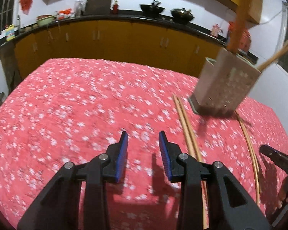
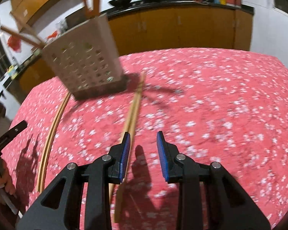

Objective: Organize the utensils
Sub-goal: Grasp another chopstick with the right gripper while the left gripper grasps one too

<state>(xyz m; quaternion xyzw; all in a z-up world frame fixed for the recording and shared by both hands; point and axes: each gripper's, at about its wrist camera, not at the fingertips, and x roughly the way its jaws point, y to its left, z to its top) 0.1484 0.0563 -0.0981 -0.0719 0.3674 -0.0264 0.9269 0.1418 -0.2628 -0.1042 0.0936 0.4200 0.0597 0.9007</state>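
While both jaws stand apart and empty, lower the right gripper (image 2: 142, 140) onto the pale wooden chopstick pair (image 2: 133, 107) at 11 o'clock; straddle both sticks squarely. The left gripper (image 1: 143, 140) waits; the perforated grey utensil holder (image 2: 86, 61) stands beyond.

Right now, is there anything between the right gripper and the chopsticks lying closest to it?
Nothing visible. The right gripper is open and empty, and the nearest chopsticks lie bare on the red tablecloth, just beside its left finger.
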